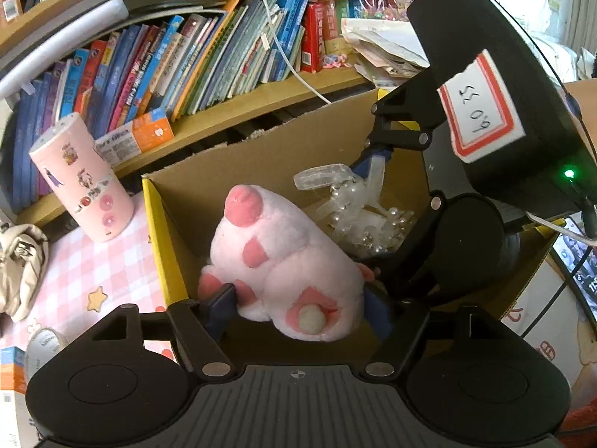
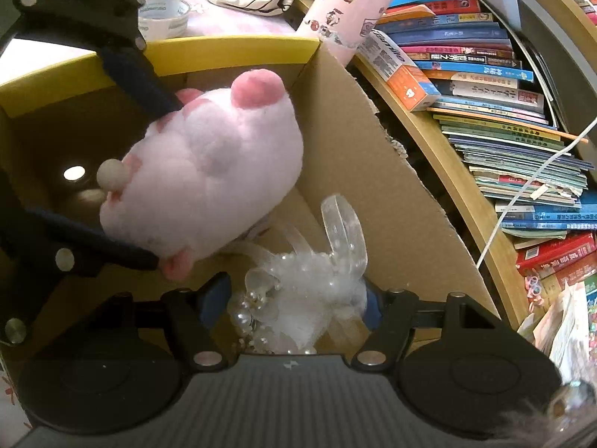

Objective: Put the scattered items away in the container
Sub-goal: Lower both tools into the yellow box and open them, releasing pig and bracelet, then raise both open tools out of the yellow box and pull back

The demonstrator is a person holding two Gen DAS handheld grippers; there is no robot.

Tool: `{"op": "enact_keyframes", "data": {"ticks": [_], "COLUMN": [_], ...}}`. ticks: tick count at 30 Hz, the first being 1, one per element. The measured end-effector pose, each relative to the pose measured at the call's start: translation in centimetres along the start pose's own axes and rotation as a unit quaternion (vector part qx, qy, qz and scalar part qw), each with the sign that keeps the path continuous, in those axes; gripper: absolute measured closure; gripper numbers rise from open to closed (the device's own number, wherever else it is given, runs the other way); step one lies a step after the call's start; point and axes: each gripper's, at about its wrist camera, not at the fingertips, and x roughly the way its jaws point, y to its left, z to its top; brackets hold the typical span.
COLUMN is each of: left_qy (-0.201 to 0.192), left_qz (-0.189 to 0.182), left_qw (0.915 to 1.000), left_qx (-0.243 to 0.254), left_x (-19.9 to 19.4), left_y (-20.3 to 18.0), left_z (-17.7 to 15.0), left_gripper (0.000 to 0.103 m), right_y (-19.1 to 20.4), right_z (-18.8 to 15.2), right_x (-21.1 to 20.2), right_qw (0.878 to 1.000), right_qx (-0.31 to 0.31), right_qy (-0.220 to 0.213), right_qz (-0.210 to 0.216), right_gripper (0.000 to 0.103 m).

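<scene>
With plush (image 1: 287, 261) clamped, left hand-held gripper (image 1: 302, 308).

Brown cardboard box with yellow flaps (image 1: 175, 201): floor largely hidden beneath the contents.
Pink plush paw toy (image 1: 283, 261): underside out of sight; label unreadable.
Clear plastic and pearl hair ornament (image 2: 298, 280): lower part hidden behind the right gripper's body.
Row of coloured book spines (image 1: 168, 71): titles too small to read.
Beige crumpled cloth bag (image 1: 18, 261): cut by the left edge.
</scene>
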Motion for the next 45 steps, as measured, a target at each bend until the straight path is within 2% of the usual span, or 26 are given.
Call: {"op": "enact_keyframes", "data": {"ticks": [5,15,31,38,41,45], "left_qy": [-0.027,-0.061,-0.105,-0.117,-0.121,-0.124], "left_qz": [0.009,0.027,0.055,0.064,0.070,0.071], "left_qw": [0.9996,0.9976,0.9902,0.9870,0.9852,0.9839], "left_qx": [-0.003,-0.019,-0.074,-0.089,-0.100,-0.107], "left_x": [-1.5,-4.1,-7.7,-9.0,-9.6,-10.5], "left_y": [0.0,0.2,0.2,-0.1,-0.1,-0.1], "left_z": [0.2,-0.1,-2.3,-3.2,-3.6,-4.0], "left_gripper": [0.024,0.023,0.022,0.022,0.015,0.014], "right_y": [0.1,0.0,0.4,0.9,0.9,1.1], "right_z": [0.0,-0.4,-2.0,-3.0,-3.6,-4.4], "right_x": [-0.5,-2.8,-8.2,-10.3,-11.4,-12.8], "right_qw": [1.000,0.999,0.990,0.979,0.971,0.958], "right_qx": [-0.003,0.013,0.075,0.130,0.169,0.213], "right_qy": [-0.006,-0.024,-0.085,-0.114,-0.129,-0.145], "right_qz": [-0.013,-0.034,-0.083,-0.105,-0.110,-0.123], "right_gripper": [0.022,0.021,0.019,0.016,0.014,0.009]}}
